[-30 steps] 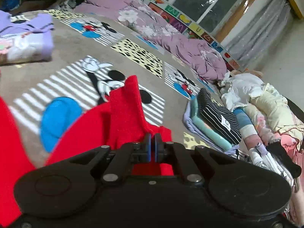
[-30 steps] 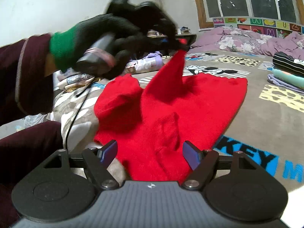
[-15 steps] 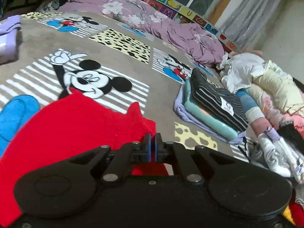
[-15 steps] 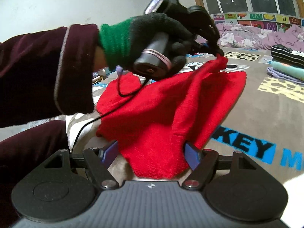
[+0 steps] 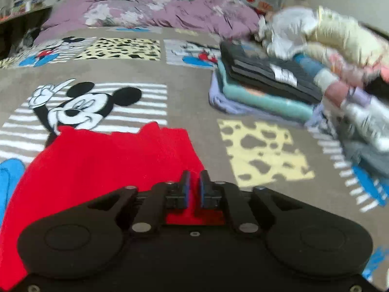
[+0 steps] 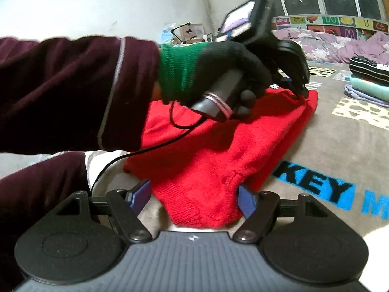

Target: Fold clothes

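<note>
A red knit garment (image 5: 102, 165) lies folded over on the Mickey Mouse blanket (image 5: 194, 102); it also shows in the right wrist view (image 6: 218, 146). My left gripper (image 5: 193, 182) is low over the garment's far right corner, jaws parted by a narrow gap with red cloth showing between and below them. In the right wrist view the left gripper (image 6: 297, 90) touches down on that corner. My right gripper (image 6: 194, 197) is open wide, its blue pads (image 6: 245, 200) on either side of the garment's near edge, not closed on it.
A stack of folded clothes (image 5: 267, 82) sits right of the garment, also in the right wrist view (image 6: 367, 80). A heap of unfolded clothes (image 5: 340, 56) lies further right. A purple duvet (image 5: 150, 12) lines the back. The person's arm (image 6: 73, 92) crosses the left.
The left gripper carried the raised red fold over to the right and down onto the garment, then its jaws parted slightly. The right gripper stayed open at the near edge.
</note>
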Motion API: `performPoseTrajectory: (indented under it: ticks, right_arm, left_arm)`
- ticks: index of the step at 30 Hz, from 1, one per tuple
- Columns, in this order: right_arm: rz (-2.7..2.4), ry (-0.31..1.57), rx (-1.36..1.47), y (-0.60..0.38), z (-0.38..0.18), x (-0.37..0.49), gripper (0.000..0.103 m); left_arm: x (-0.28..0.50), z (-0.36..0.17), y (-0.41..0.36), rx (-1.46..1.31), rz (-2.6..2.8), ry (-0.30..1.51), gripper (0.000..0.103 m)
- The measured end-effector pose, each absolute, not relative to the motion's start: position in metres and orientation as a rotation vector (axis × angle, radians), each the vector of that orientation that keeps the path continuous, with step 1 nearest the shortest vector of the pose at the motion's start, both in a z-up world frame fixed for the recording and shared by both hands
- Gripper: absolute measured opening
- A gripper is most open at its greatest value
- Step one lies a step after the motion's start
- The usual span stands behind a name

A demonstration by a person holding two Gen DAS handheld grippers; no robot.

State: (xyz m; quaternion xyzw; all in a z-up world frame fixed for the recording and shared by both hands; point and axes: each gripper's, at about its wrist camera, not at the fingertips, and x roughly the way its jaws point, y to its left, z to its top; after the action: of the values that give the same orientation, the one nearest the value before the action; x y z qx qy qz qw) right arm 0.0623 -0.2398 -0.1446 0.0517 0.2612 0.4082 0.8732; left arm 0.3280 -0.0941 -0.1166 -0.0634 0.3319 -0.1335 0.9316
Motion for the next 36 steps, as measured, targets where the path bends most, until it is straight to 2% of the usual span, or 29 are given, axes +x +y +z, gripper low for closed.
performPoseTrajectory:
  ticks: [6,9,11,15,17,19,22,25,31,33,34,35,36]
  right_arm:
    - [0.834,0.549,0.173,-0.248,-0.143,0.068,0.074]
    - [0.791,0.546,0.260,-0.255,-0.144,0.075,0.073]
    - [0.751,0.538,0.336,-0.260,-0.146,0.081,0.058]
    - [0.670,0.550,0.457,-0.270,-0.156,0.096,0.037]
    - [0.663,0.569,0.501,-0.273,-0.160,0.104,0.019]
    - [0.687,0.608,0.576,-0.278,-0.163,0.113,0.015]
    - [0.739,0.636,0.713,-0.283,-0.166,0.120,0.014]
    - [0.753,0.590,0.609,-0.272,-0.155,0.116,0.014]
    - [0.728,0.676,0.395,-0.245,-0.157,0.120,0.014]
    - [0.733,0.654,0.352,-0.241,-0.152,0.117,0.023]
    - [0.732,0.643,0.350,-0.242,-0.150,0.116,0.036]
    - [0.721,0.629,0.371,-0.245,-0.149,0.117,0.045]
    - [0.708,0.614,0.406,-0.251,-0.148,0.119,0.046]
  left_arm:
    - [0.305,-0.111,-0.032,-0.308,-0.221,0.667,0.033]
    - [0.304,-0.118,-0.012,-0.372,-0.202,0.695,0.033]
    - [0.303,-0.122,-0.004,-0.412,-0.198,0.707,0.033]
    - [0.299,-0.126,-0.003,-0.425,-0.223,0.717,0.033]
    - [0.296,-0.128,-0.005,-0.413,-0.234,0.720,0.033]
    - [0.293,-0.130,-0.005,-0.403,-0.237,0.719,0.033]
    - [0.290,-0.131,-0.004,-0.392,-0.238,0.715,0.033]
    - [0.287,-0.130,-0.002,-0.392,-0.236,0.710,0.033]
    - [0.279,-0.123,-0.001,-0.360,-0.234,0.690,0.033]
    - [0.273,-0.120,-0.002,-0.348,-0.235,0.677,0.033]
    - [0.271,-0.118,-0.003,-0.341,-0.235,0.670,0.033]
    - [0.268,-0.115,-0.004,-0.333,-0.241,0.662,0.033]
    - [0.265,-0.113,-0.005,-0.329,-0.247,0.656,0.033]
